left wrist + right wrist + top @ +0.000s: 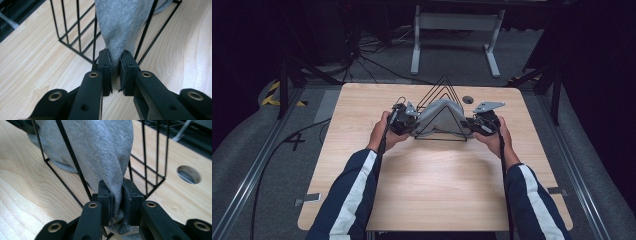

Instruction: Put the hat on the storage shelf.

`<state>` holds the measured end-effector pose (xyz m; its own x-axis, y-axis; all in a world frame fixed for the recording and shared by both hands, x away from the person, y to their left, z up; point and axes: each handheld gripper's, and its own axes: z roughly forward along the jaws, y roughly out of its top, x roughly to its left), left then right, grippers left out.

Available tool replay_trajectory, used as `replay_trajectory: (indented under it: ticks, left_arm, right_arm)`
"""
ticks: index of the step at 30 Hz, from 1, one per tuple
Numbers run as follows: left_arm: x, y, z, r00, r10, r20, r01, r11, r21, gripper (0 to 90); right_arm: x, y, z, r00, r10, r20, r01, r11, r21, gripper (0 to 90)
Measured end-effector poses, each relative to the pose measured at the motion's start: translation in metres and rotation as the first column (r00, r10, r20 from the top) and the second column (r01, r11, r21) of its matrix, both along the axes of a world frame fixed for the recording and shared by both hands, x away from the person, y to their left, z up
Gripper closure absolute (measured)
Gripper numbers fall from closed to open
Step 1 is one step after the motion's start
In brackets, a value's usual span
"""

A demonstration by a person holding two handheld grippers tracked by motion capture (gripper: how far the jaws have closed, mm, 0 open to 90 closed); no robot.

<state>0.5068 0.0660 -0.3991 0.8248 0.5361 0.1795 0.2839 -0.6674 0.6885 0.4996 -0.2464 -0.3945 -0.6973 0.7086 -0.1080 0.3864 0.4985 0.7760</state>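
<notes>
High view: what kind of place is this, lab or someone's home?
Most likely a lab or recording studio, not a home. The light wooden table stands alone on grey carpet between metal floor rails, with loose black cables on the floor and dark curtains all around.

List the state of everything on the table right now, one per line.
grey cloth: draped over the rack, both ends pinched.
black wire rack: standing upright on the table.
left gripper: shut on the cloth's end.
right gripper: shut on the other end.
wooden table: bare in front, round hole open.
</notes>
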Motion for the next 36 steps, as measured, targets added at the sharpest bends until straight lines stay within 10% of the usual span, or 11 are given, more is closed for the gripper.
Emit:
replay_trajectory:
  ticks: [36]
  left_arm:
    - [-0.065,0.069,0.015,0.9998,-0.010,0.016,0.009,0.9985,0.053,77.3]
  right_arm:
    - [-0.049,-0.023,0.024,1.0000,-0.003,-0.004,0.003,0.992,-0.125,63.1]
